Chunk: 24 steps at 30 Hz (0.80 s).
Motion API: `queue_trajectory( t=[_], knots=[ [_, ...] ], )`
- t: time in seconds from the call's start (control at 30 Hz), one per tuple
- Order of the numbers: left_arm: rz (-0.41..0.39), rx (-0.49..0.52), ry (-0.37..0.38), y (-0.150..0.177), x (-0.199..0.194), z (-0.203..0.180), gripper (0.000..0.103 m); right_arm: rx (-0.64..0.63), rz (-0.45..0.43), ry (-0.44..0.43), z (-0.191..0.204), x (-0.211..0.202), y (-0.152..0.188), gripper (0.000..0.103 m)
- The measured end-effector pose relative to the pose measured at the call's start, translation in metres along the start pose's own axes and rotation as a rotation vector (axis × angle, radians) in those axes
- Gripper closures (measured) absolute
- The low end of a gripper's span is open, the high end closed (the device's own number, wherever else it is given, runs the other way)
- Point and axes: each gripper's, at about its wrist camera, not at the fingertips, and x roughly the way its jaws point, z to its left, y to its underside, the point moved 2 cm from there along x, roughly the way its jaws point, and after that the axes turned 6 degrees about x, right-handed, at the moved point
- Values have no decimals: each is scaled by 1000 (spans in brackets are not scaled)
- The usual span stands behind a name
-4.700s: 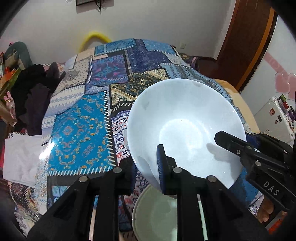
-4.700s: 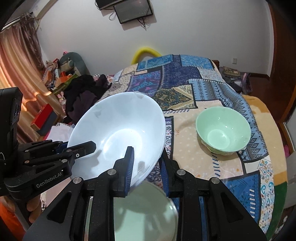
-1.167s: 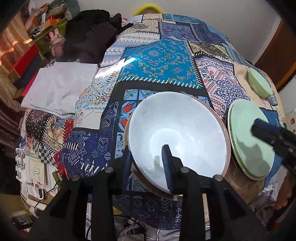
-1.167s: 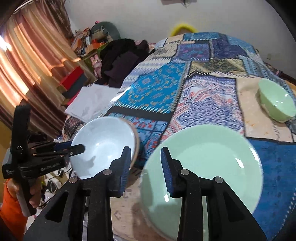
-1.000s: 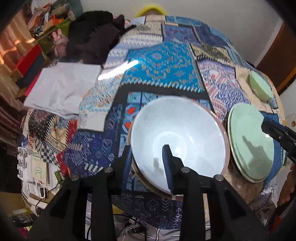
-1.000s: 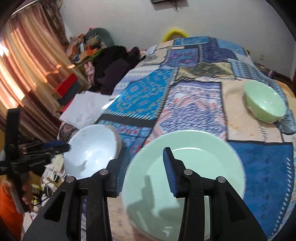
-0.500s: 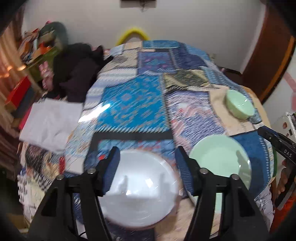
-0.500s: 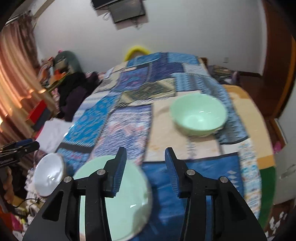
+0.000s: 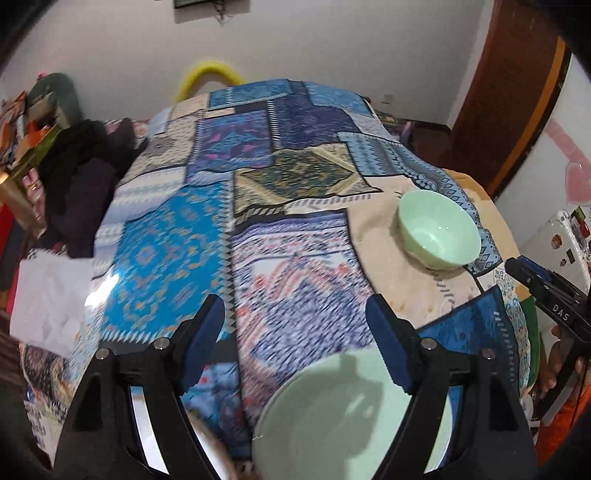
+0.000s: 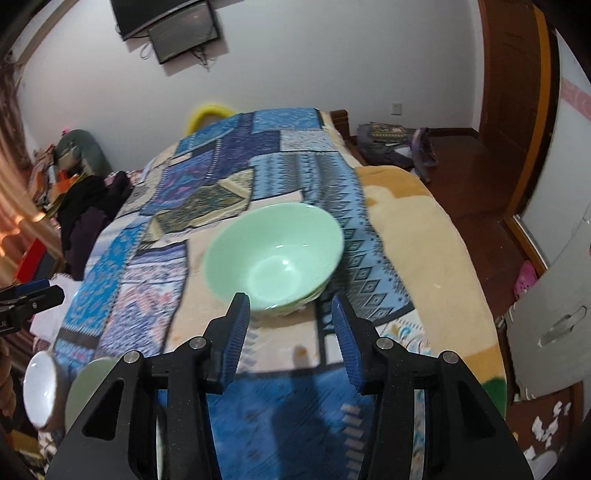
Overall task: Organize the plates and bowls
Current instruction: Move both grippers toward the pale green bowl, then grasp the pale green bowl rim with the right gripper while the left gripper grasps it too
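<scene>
**Both hand-held grippers empty over the bed**

The green bowl (image 10: 275, 254) sits upright on the patchwork bedspread (image 10: 236, 155), on a cream patch. In the right wrist view it lies at 12 o'clock from the right hand-held gripper (image 10: 291, 332), just beyond the fingertips; the blue pads stand apart with nothing between them and do not touch the bowl. In the left wrist view the same bowl (image 9: 439, 229) shows at 2 o'clock, well apart from the left hand-held gripper (image 9: 299, 343).

The green plate (image 9: 343, 417) lies flat at the near edge of the bed, at 6 o'clock in the left view, below and partly behind the left gripper's right finger. The left gripper's jaws have just been opening; they now stand wide apart with only bedspread between them.

In the right view the white bowl (image 10: 38, 384) sits at 8 o'clock by the bed's near left corner, with the plate's edge (image 10: 86, 384) just beside it on the right.

Dark clothes (image 9: 81, 177) lie heaped at 10 o'clock on the bed's left side. A screen (image 10: 173, 26) hangs on the far wall.
</scene>
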Motion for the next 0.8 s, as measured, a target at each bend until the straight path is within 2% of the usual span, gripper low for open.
queue_trajectory(
  t=[0.2, 0.47, 0.5, 0.8],
  knots=[
    [35, 65, 21, -27, 43, -33, 24, 28, 42, -3, -15, 37, -14, 61],
    [83, 125, 59, -44, 85, -63, 24, 40, 110, -11, -24, 80, -26, 78],
    [91, 128, 64, -45, 90, -66, 24, 41, 119, -14, -24, 83, -26, 81],
    [121, 113, 92, -55, 116, -71, 24, -43, 135, -29, -14, 85, -19, 82]
  ],
)
